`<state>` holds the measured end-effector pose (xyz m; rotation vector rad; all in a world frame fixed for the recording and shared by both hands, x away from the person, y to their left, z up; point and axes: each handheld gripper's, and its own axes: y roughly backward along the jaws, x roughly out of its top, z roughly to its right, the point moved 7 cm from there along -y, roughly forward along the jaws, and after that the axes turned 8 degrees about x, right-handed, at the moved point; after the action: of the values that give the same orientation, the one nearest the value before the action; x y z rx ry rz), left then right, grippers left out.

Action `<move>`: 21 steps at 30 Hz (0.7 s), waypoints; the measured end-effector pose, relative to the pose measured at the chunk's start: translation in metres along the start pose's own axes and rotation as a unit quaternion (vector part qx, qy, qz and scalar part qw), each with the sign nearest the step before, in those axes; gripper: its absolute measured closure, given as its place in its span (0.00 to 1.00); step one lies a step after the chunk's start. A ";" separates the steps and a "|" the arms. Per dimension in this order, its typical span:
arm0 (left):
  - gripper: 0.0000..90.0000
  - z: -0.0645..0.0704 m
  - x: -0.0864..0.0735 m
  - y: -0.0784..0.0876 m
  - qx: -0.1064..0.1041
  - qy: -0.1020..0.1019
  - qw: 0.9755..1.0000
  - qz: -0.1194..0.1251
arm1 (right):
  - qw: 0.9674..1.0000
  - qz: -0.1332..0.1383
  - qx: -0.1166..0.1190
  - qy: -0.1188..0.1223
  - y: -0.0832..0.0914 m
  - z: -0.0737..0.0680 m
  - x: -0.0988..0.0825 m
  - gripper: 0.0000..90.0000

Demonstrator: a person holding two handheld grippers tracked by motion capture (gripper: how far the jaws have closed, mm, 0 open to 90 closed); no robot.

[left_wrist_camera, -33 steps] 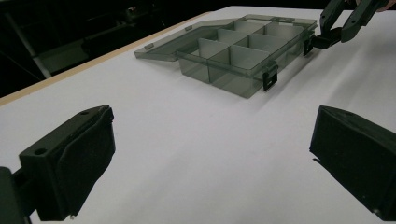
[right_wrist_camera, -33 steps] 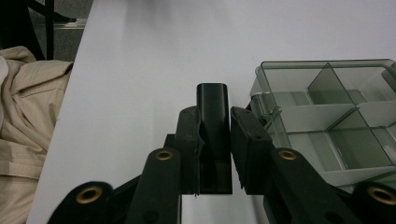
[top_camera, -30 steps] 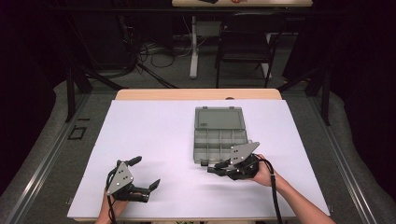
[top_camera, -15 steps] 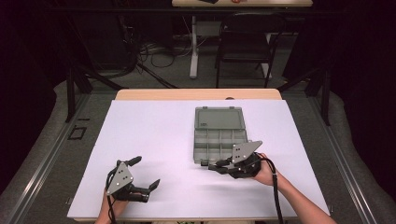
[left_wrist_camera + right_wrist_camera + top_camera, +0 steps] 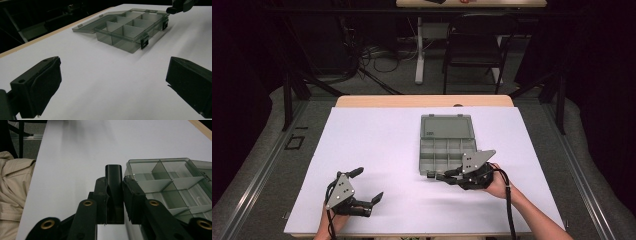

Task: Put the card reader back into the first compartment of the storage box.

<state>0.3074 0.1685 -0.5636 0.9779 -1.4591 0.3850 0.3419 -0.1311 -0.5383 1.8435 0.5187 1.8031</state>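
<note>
The organiser box [image 5: 130, 28] is smoky translucent glossy plastic on a matt white sheet [image 5: 377, 150].

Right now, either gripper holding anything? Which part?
The right gripper is shut on a black cylindrical piece, clamped along its sides with the far end sticking out, beside the organizer box. The left gripper is open, holding nothing.

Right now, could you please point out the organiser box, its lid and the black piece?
organiser box [image 5: 447, 155], high view, middle dividers
lid [image 5: 447, 128], high view, flat centre
black piece [image 5: 114, 178], right gripper view, upper end
</note>
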 end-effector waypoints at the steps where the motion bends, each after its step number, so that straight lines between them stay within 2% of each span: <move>1: 0.00 0.000 0.000 0.000 0.000 0.000 1.000 -0.001 | 1.000 0.001 -0.001 -0.001 0.000 0.000 0.000 0.82; 21: 0.00 0.001 0.000 -0.002 -0.002 0.002 1.000 -0.002 | 1.000 0.013 -0.024 -0.010 0.009 0.005 0.007 0.82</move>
<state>0.3081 0.1673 -0.5645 0.9771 -1.4543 0.3804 0.3465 -0.1348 -0.5267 1.8419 0.4429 1.7963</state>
